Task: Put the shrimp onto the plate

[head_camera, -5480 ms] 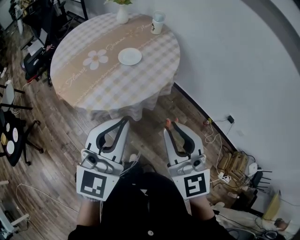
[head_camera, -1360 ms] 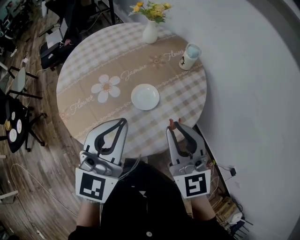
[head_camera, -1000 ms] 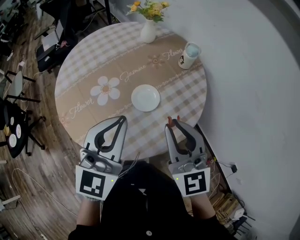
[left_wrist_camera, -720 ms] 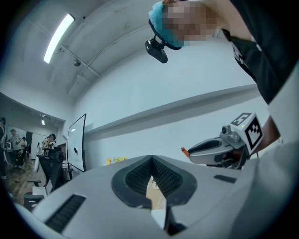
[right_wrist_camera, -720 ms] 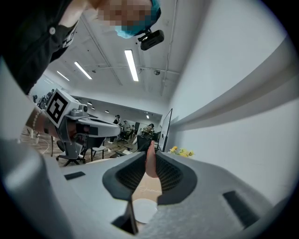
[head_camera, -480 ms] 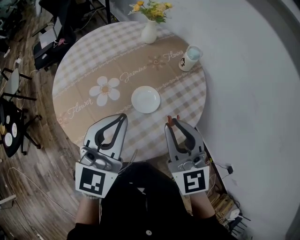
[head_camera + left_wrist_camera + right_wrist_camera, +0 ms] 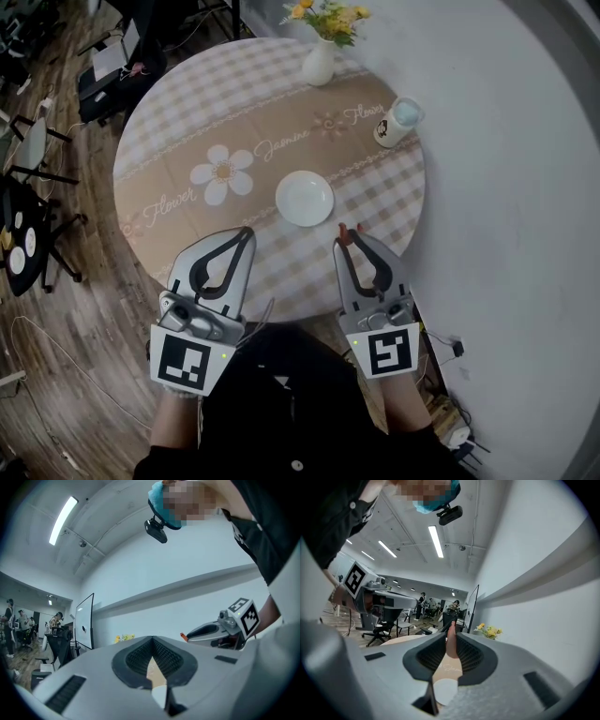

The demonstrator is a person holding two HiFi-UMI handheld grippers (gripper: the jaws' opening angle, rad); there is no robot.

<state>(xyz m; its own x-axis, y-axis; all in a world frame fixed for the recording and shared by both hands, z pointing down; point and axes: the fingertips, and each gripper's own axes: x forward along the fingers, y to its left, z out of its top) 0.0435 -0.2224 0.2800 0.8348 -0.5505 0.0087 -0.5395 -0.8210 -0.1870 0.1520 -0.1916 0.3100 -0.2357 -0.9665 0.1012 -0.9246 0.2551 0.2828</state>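
Two grippers hung over the near edge of the table [image 7: 178,122]. Our left gripper [image 7: 246,232], jaws pressed together, held nothing. The plate [image 7: 305,198] lay just ahead-left of our right gripper [image 7: 348,238], which pinched the shrimp [image 7: 342,230] at its tips. We judged it light, soft and slippery, so a gentle mid-body hold suited it.

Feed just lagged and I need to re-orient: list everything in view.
Table: one, round, beige checked cloth.
Plate: one, white, empty, mid-table.
Vase: one, white, yellow flowers, table's far edge.
Cup: one, white, table's right edge.
Shrimp: one, orange-pink, between right gripper's fingers.
Chairs: dark, floor at left.
Left gripper: grey, shut, empty.
Right gripper: grey, shut on shrimp, near plate.
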